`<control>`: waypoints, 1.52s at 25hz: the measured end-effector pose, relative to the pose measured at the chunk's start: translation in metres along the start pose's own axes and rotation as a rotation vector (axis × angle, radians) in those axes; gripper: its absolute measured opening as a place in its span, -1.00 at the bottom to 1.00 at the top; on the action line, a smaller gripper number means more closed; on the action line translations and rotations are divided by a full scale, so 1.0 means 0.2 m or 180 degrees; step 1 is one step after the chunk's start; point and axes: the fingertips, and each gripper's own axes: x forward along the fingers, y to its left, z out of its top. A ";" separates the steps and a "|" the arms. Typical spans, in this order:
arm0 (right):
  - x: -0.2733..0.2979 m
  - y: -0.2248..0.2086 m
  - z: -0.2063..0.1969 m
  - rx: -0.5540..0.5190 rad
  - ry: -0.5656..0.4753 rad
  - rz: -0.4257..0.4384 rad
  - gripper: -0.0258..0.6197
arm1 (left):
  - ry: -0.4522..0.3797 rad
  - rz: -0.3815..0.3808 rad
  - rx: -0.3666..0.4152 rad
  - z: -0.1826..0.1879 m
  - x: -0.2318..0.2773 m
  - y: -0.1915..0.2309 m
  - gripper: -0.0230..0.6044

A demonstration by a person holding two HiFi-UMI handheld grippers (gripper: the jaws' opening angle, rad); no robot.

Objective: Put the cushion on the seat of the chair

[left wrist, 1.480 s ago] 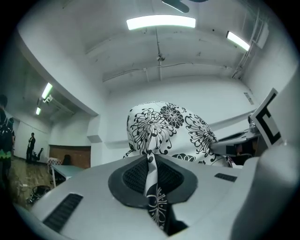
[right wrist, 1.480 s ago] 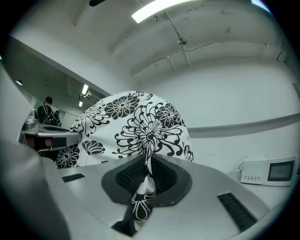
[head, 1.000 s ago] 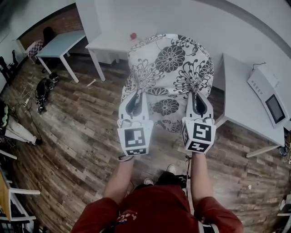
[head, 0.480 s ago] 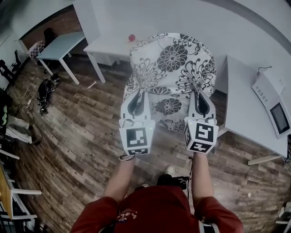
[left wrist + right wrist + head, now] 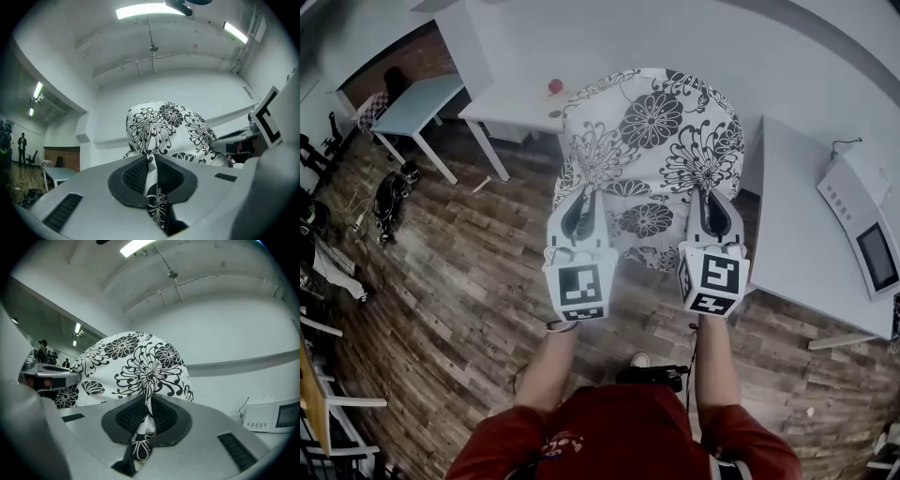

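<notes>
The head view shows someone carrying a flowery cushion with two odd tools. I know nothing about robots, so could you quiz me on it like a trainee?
1. True or false: the right gripper is open and empty.
2. The left gripper pinches the black-and-white flower-print fabric cushion at: A its near edge; B its far edge; C nowhere.
3. Fill in: the white microwave oven stands to the person's ____.
Key: 1 false; 2 A; 3 right.

This is an office-like workroom. White tables [image 5: 511, 103] stand on a wood-plank floor [image 5: 459, 281]; strip lights [image 5: 147, 9] line the bare ceiling [image 5: 117, 51].
</notes>
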 end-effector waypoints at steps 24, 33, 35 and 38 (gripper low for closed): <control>-0.02 -0.01 0.01 -0.0041 0.0142 -0.0232 -0.78 | 0.0032 -0.0186 -0.0149 -0.01 0.03 0.00 -0.79; -0.02 -0.01 0.02 -0.0179 -0.0042 -0.0284 -0.78 | -0.0172 -0.0173 -0.0179 -0.03 0.04 0.00 -0.79; -0.03 -0.01 0.02 -0.0203 -0.0058 -0.0311 -0.78 | -0.0203 -0.0191 -0.0193 -0.03 0.04 0.00 -0.79; -0.04 0.00 0.03 -0.0223 -0.0092 -0.0355 -0.78 | -0.0257 -0.0225 -0.0212 -0.02 0.04 0.01 -0.79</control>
